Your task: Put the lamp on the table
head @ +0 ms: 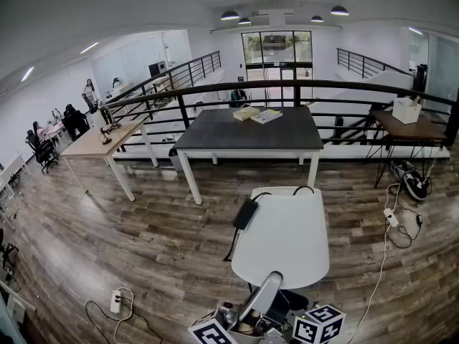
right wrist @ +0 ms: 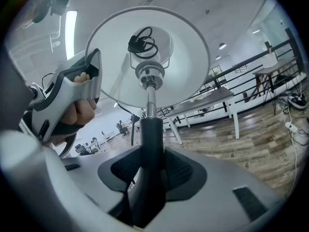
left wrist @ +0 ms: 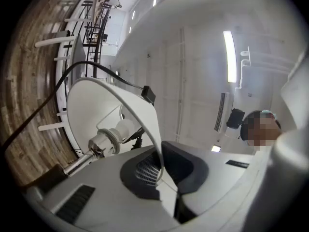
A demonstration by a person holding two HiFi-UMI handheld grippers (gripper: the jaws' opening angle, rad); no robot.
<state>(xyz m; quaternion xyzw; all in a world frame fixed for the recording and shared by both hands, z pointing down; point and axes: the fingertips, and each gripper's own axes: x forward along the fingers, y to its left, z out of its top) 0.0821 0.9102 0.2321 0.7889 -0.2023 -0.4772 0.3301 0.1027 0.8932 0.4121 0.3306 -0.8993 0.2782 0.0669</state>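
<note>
At 6 o'clock in the head view, the lamp (head: 283, 235) is held above the floor (head: 143, 242), stem (right wrist: 150, 134) clamped in the right hand-held gripper (right wrist: 148, 168), shade rim (left wrist: 153, 127) pinched by the left hand-held gripper (left wrist: 161, 172), long axis pointing at the table (head: 244, 135) at 12 o'clock.

We log the white dome-shaded lamp (head: 283, 239), with chrome neck and black stem, held off the floor and well short of the dark grey rectangular tabletop (head: 247, 131). Our left tool (left wrist: 161, 170) pinches the shade rim. Our right tool (right wrist: 147, 173) clamps the stem. Its black cord (head: 244, 215) drapes over the shade's edge.
</note>
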